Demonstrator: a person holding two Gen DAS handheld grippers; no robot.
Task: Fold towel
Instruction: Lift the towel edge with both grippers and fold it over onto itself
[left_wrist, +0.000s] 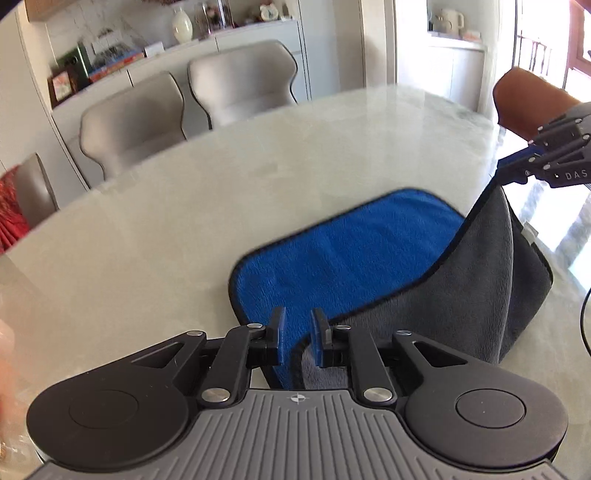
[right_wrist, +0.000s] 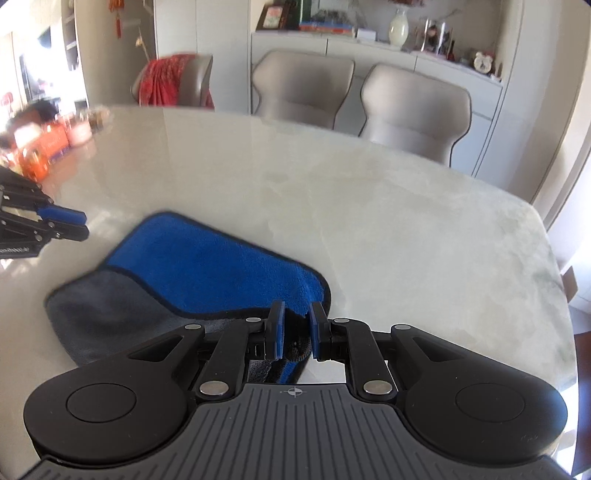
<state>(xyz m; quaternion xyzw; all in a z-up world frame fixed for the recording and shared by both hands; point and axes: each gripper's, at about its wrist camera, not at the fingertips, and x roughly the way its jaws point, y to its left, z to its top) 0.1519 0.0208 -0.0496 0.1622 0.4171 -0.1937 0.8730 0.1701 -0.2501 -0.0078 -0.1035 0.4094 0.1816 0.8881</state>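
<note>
Looks like a fold in progress: the towel (left_wrist: 343, 254) lies on the tabletop (left_wrist: 155, 236), blue side up with the grey side turned over, and each gripper has a near corner raised so the edge can carry over. The left gripper (left_wrist: 298, 334) and right gripper (right_wrist: 296, 328) both show jaws clamped on cloth. The pinched corners themselves sit behind the jaws, and the background is blurry.

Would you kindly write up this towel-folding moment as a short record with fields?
towel: blue face and grey face, partly lifted off the table
left gripper: fingers either side of a near corner, gap visible
right gripper: at another corner, raised, cloth between its fingers
fold: not finished; grey side hangs from the raised corner
background: grey chairs, shelving
</note>
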